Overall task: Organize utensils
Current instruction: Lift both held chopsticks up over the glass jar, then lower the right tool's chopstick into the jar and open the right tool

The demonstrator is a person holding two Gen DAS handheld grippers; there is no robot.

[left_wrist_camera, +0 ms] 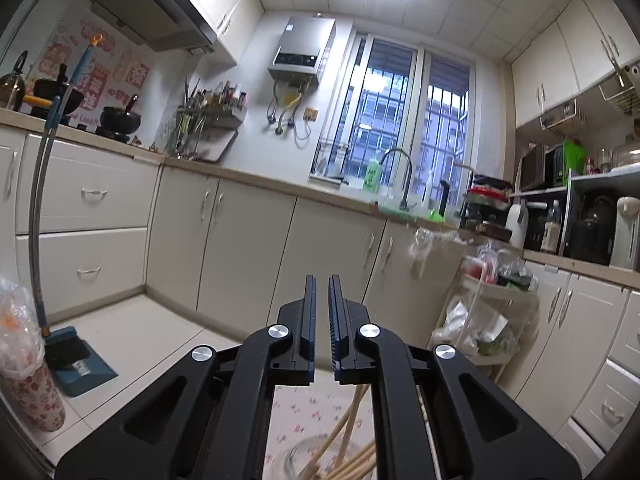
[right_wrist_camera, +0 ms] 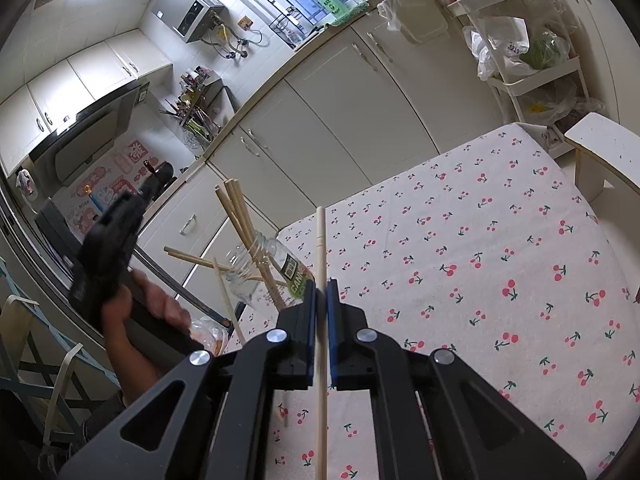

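The right gripper (right_wrist_camera: 321, 292) is clamped on one chopstick (right_wrist_camera: 320, 248). The glass jar (right_wrist_camera: 256, 270) stands near the table's left edge and is already full of chopsticks leaning every way. Poking this one in could tip the jar. The left gripper (left_wrist_camera: 322, 292) is squeezed together, empty. The jar's bottom is hidden.
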